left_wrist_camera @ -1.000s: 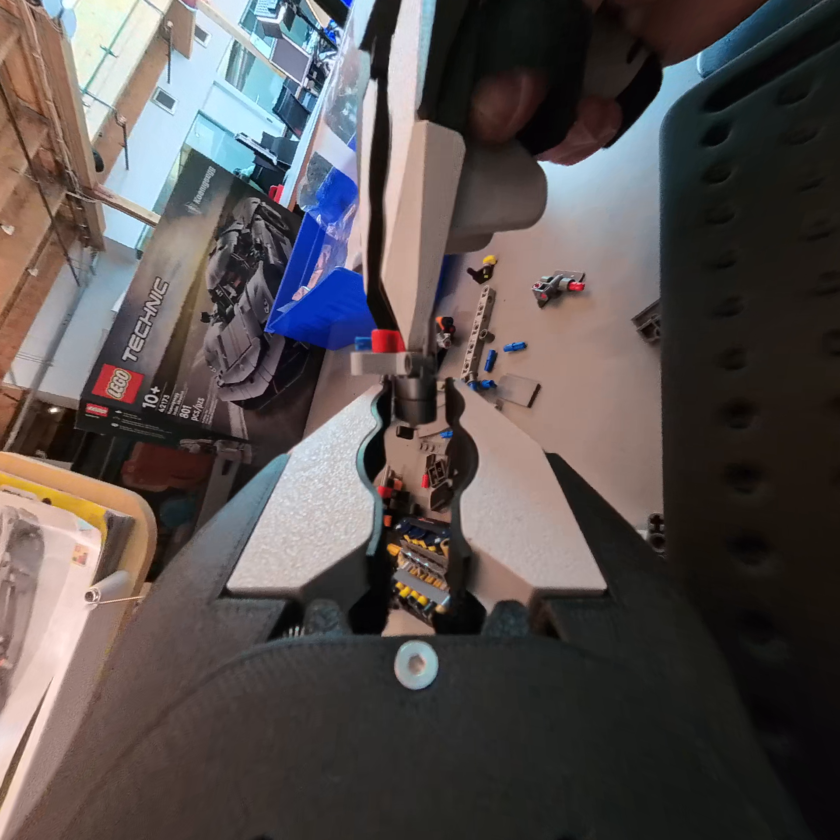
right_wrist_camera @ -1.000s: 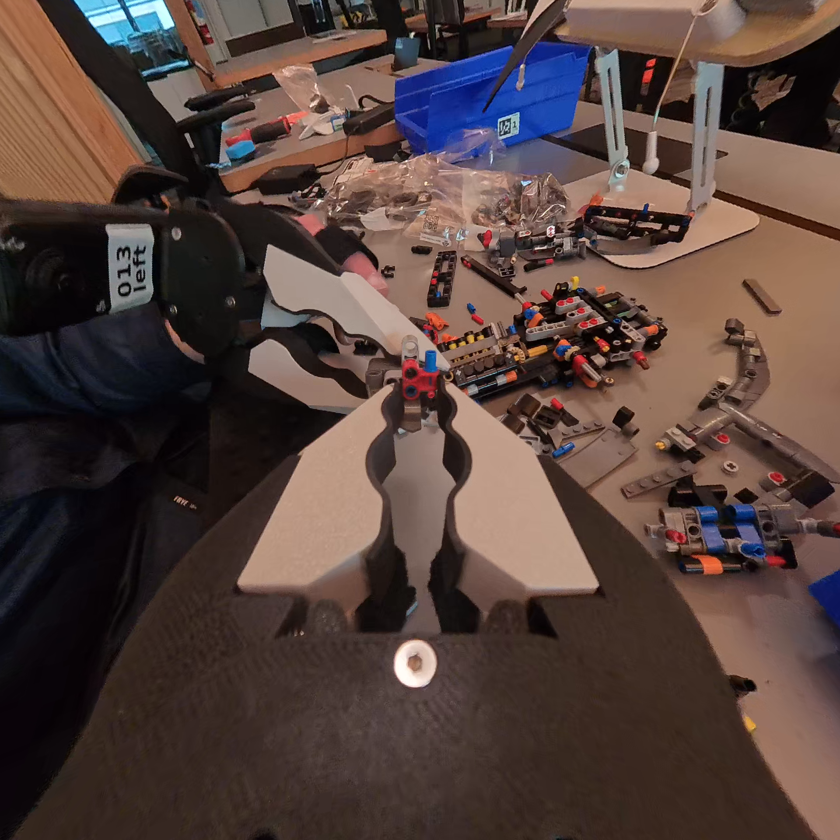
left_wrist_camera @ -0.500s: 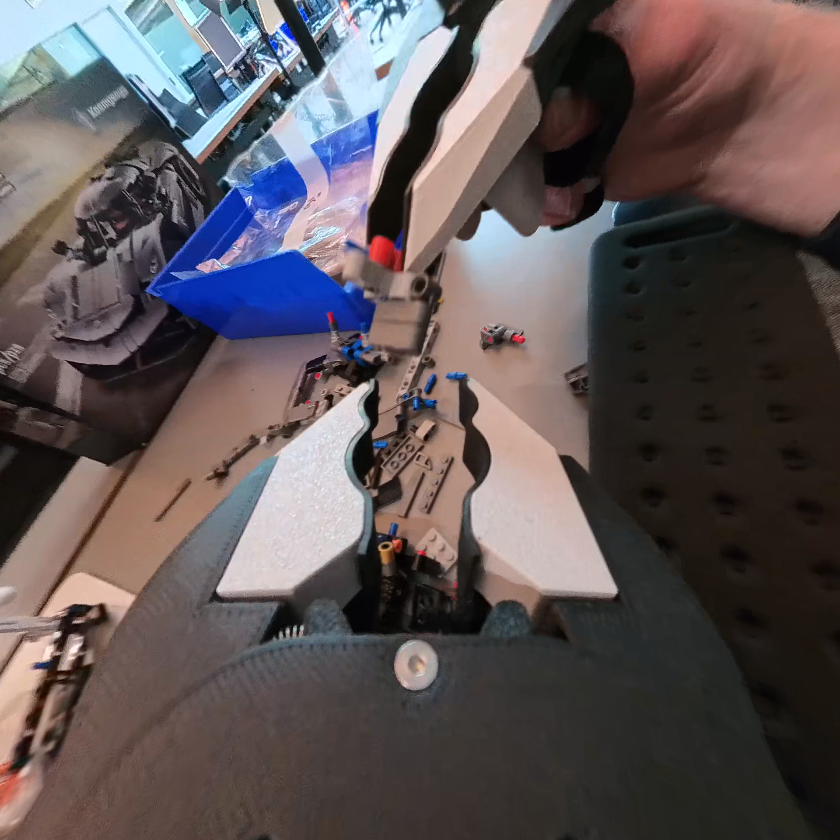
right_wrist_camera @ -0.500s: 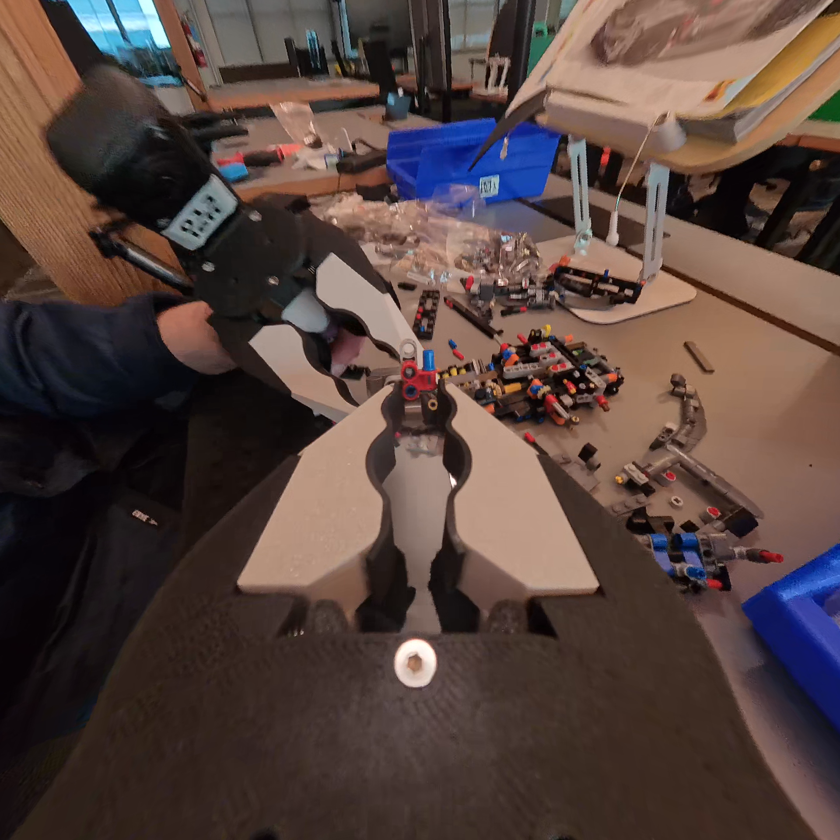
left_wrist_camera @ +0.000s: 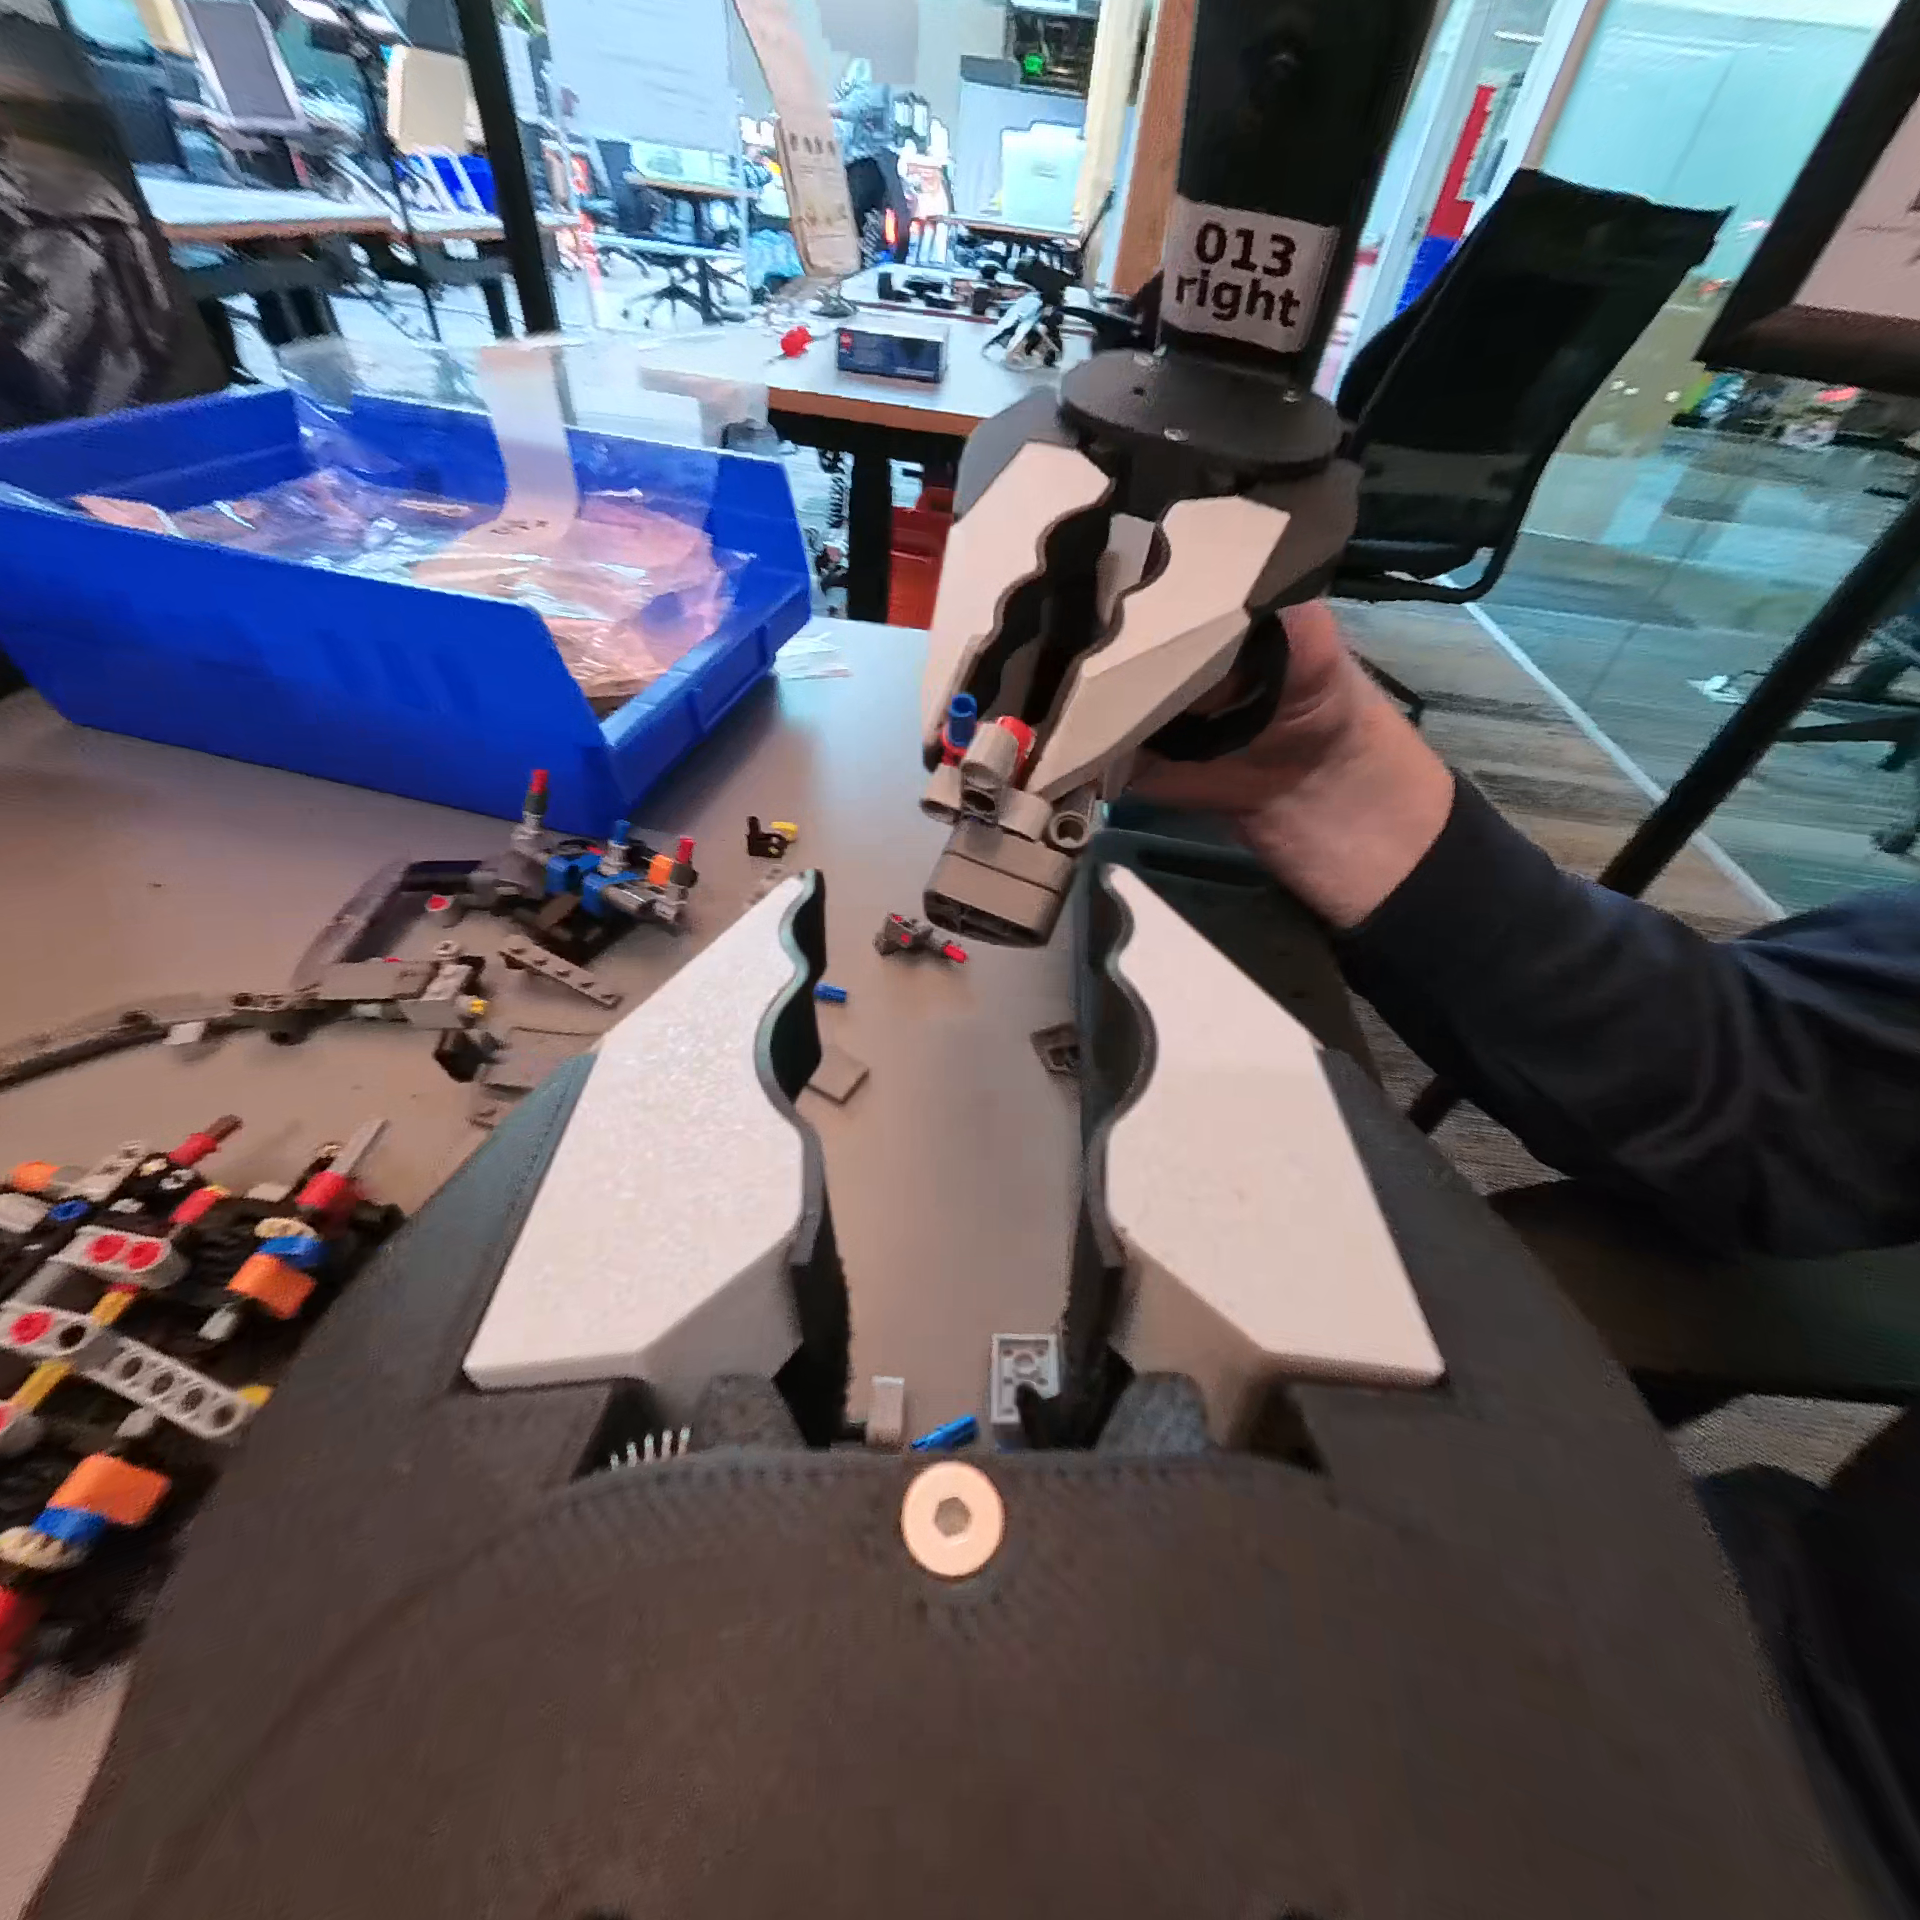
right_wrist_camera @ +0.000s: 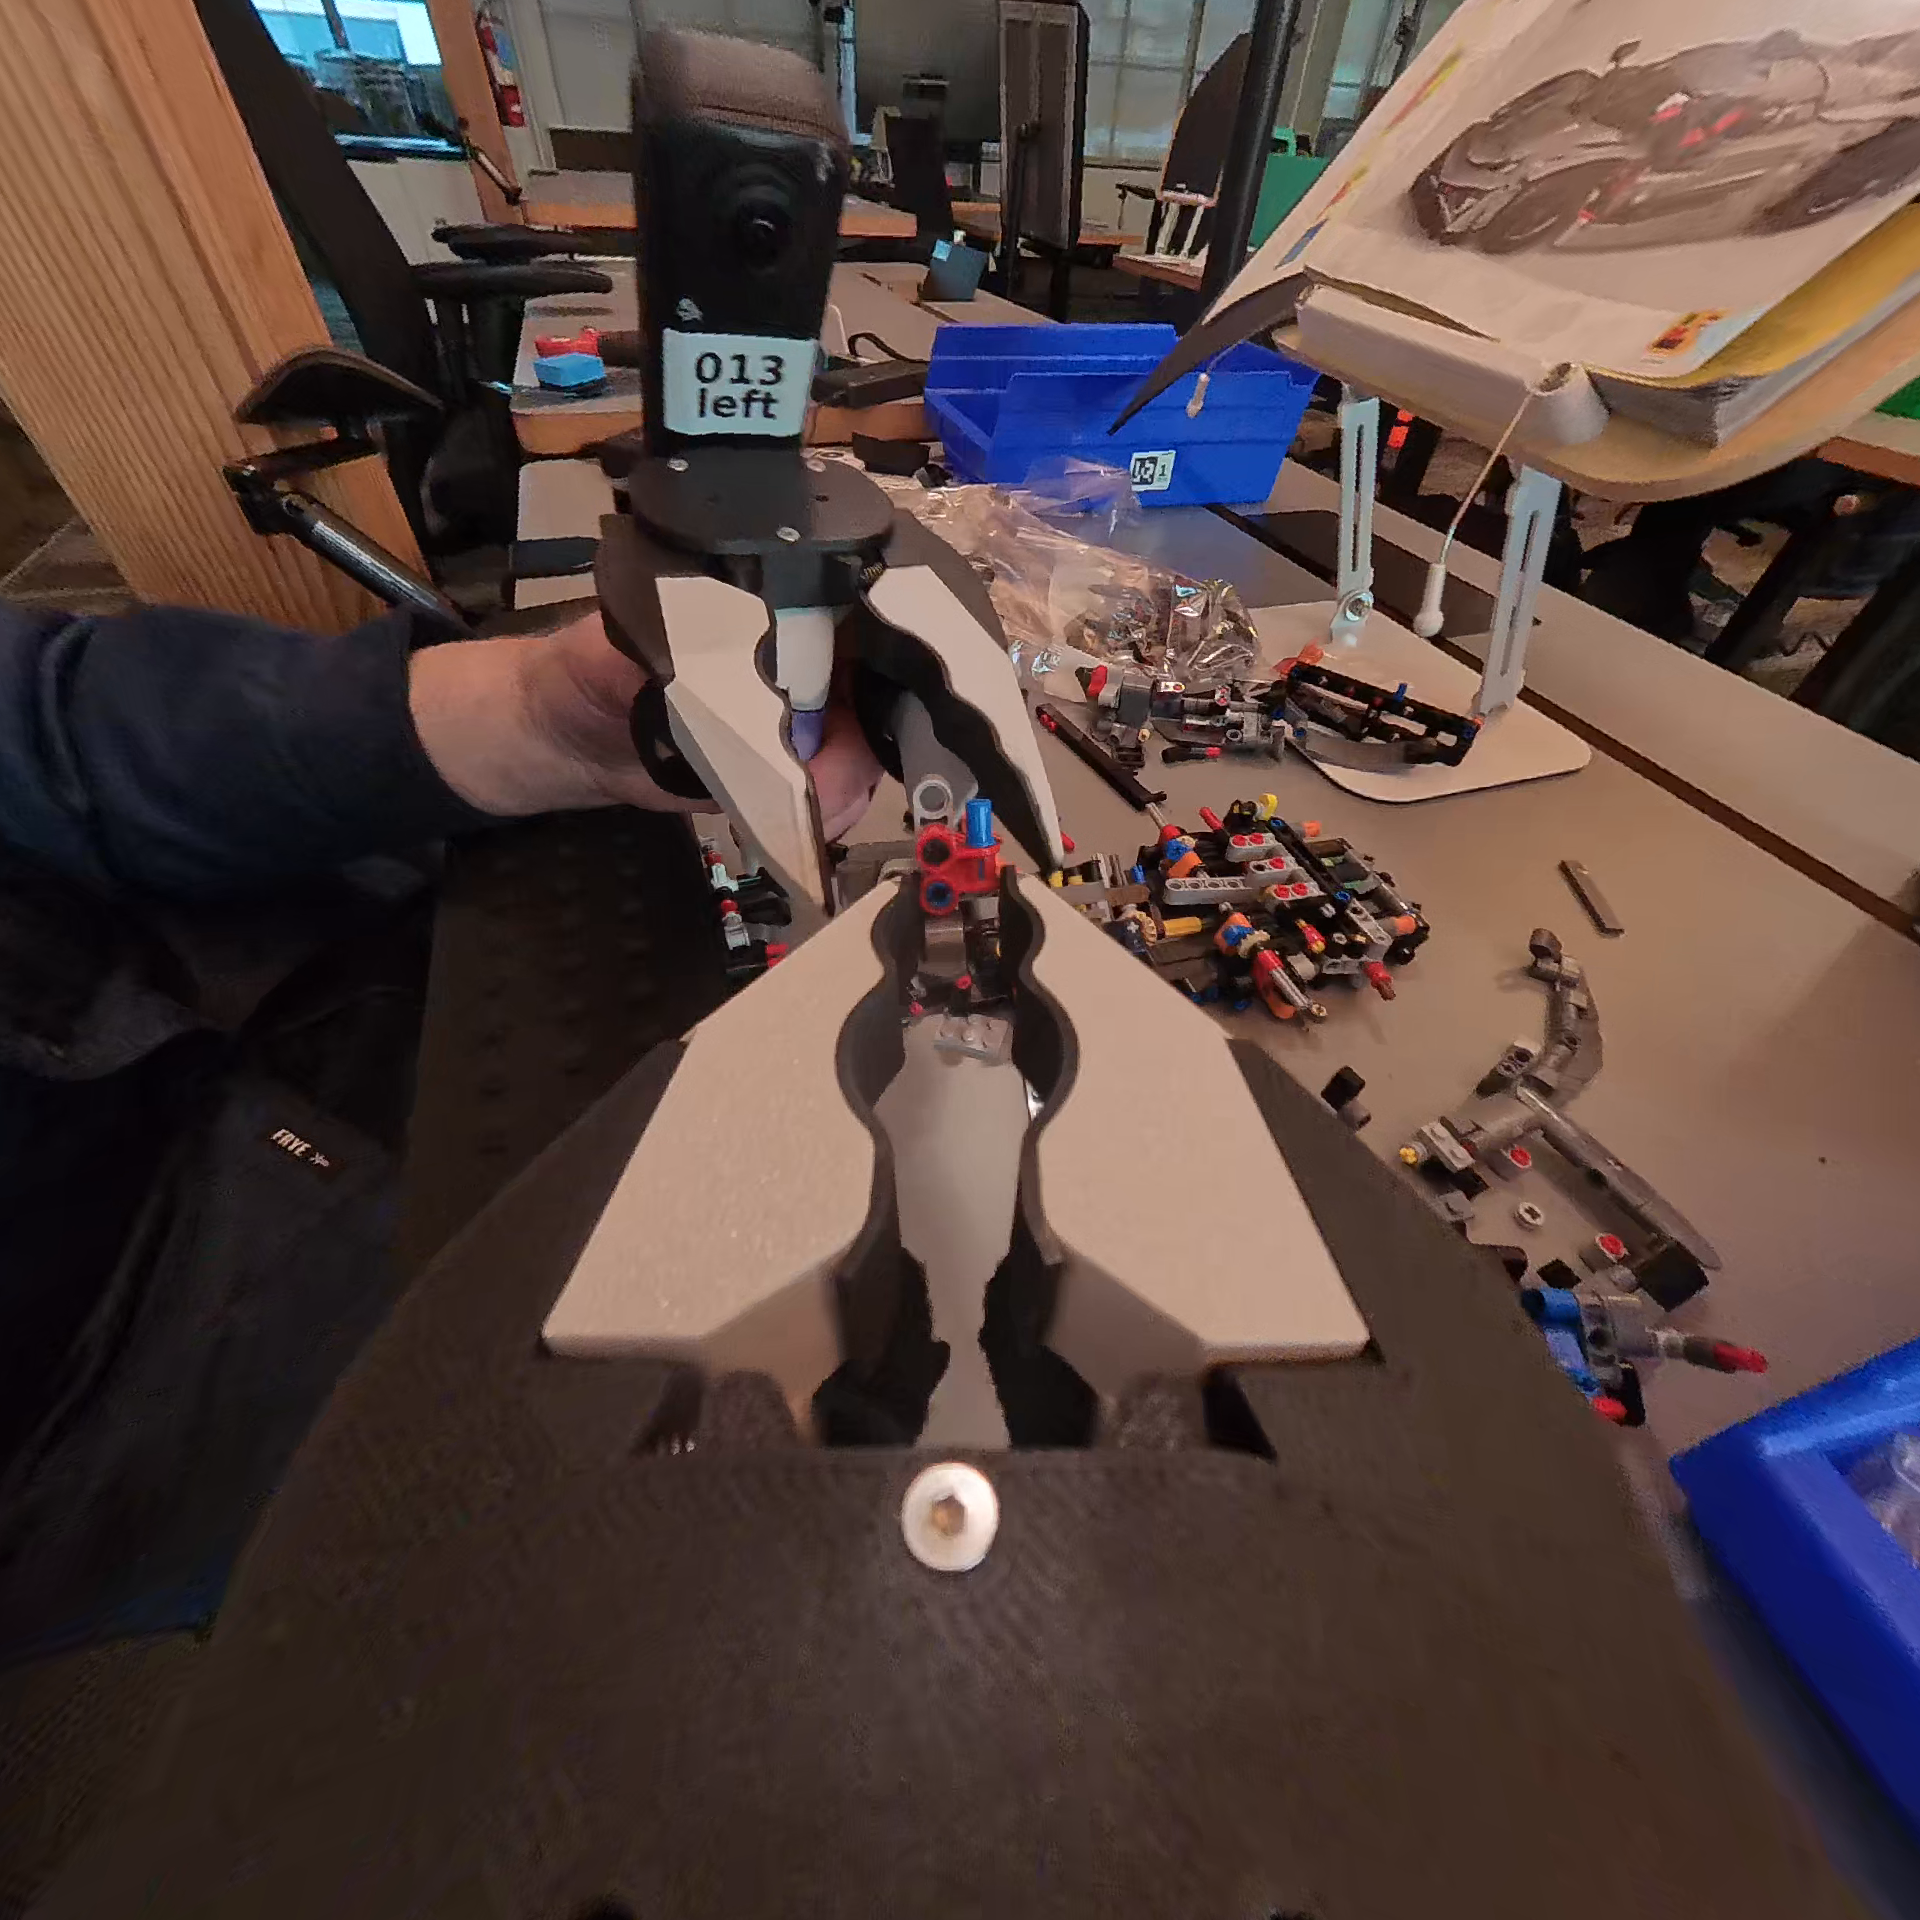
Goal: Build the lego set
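My right gripper (right_wrist_camera: 951,894) is shut on a small lego sub-assembly (right_wrist_camera: 956,857) of grey beams with a red connector and a blue pin. It holds the piece in the air above the table's near edge. In the left wrist view the right gripper (left_wrist_camera: 987,748) points down with the sub-assembly (left_wrist_camera: 987,862) hanging from its tips. My left gripper (left_wrist_camera: 956,904) is open and empty. Its fingertips stand just below and either side of the piece, not gripping it. In the right wrist view the left gripper (right_wrist_camera: 930,868) faces mine, its fingers (right_wrist_camera: 748,769) spread.
The large multicoloured chassis build (right_wrist_camera: 1268,914) lies mid-table, also at lower left (left_wrist_camera: 125,1278). Loose grey parts (right_wrist_camera: 1548,1039) and a small blue-grey module (left_wrist_camera: 592,873) are scattered about. Blue bins (left_wrist_camera: 312,665) (right_wrist_camera: 1101,416), part bags (right_wrist_camera: 1122,613) and an instruction book on a stand (right_wrist_camera: 1558,208) sit behind. The tips of both grippers are at nearly the same place.
My left gripper opened, let go of the sub-assembly, and swung from sideways to level facing the right gripper. The right gripper kept its grip.
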A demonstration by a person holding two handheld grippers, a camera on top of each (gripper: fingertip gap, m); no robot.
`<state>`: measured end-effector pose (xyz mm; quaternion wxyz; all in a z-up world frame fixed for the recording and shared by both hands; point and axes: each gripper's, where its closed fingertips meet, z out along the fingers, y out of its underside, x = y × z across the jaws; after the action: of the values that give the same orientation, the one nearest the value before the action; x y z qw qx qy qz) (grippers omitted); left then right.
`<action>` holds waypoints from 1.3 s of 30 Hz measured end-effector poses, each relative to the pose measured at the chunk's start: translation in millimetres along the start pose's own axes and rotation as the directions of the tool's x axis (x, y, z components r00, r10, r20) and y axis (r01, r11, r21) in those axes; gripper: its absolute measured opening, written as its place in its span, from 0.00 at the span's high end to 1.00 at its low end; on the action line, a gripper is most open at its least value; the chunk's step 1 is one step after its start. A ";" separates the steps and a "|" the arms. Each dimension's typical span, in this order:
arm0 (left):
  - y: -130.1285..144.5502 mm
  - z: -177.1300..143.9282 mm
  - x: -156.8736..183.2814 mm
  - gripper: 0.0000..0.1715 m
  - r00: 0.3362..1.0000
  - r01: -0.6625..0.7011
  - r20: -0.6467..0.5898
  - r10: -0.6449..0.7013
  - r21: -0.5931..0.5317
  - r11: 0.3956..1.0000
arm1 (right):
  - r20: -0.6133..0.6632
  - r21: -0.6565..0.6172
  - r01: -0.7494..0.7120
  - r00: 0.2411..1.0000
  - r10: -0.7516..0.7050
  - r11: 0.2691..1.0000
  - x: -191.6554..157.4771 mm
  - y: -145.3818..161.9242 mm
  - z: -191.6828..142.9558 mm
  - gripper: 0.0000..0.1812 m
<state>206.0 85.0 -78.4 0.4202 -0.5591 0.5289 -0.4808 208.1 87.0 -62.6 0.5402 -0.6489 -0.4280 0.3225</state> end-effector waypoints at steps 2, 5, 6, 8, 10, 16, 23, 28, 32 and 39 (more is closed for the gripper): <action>6.2 3.9 6.0 0.72 0.999 0.019 -0.043 -0.020 -0.030 0.999 | 0.012 0.005 0.008 1.000 -0.008 1.000 -3.1 -1.7 1.6 0.93; 8.5 6.6 13.8 0.74 0.996 0.026 -0.089 -0.029 -0.042 0.999 | 0.031 -0.002 0.023 0.999 -0.023 1.000 -7.7 -1.2 4.1 0.93; 8.2 6.3 15.3 0.76 0.995 0.024 -0.098 -0.028 -0.042 0.999 | 0.037 -0.004 0.026 0.999 -0.025 1.000 -9.1 -0.9 5.0 0.93; 8.2 5.3 18.3 0.83 0.993 0.013 -0.115 -0.018 -0.041 0.999 | 0.048 -0.009 0.030 0.998 -0.029 1.000 -11.3 -0.4 6.3 0.93; 8.6 5.3 18.4 0.83 0.994 0.006 -0.112 -0.011 -0.044 0.999 | 0.050 -0.008 0.035 0.998 -0.034 0.999 -12.1 -0.6 6.7 0.93; 11.6 6.4 18.3 0.84 0.995 -0.033 -0.095 0.027 -0.064 0.997 | 0.056 -0.011 0.032 0.998 -0.031 0.999 -12.4 0.6 6.2 0.94; 14.8 5.7 11.5 0.85 0.990 -0.137 -0.020 0.136 -0.103 0.985 | 0.043 -0.030 0.022 0.999 -0.021 0.999 -9.6 3.8 7.4 0.93; 25.9 8.3 2.9 0.85 0.945 -0.300 0.066 0.319 -0.209 0.931 | 0.047 -0.071 -0.035 0.998 0.038 0.997 -6.7 11.9 9.3 0.94; 28.4 9.0 -0.3 0.85 0.933 -0.323 0.086 0.351 -0.233 0.917 | 0.049 -0.083 -0.033 0.998 0.037 0.996 -7.2 13.8 9.3 0.96; 25.7 6.8 -0.9 0.85 0.934 -0.321 0.090 0.347 -0.219 0.921 | 0.025 -0.094 0.000 1.000 0.003 0.996 -5.6 14.2 8.3 0.97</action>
<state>207.9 83.4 -104.8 0.4701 -0.5296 0.6346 -0.3097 201.3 84.7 -78.5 0.5034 -0.6699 -0.4489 0.3104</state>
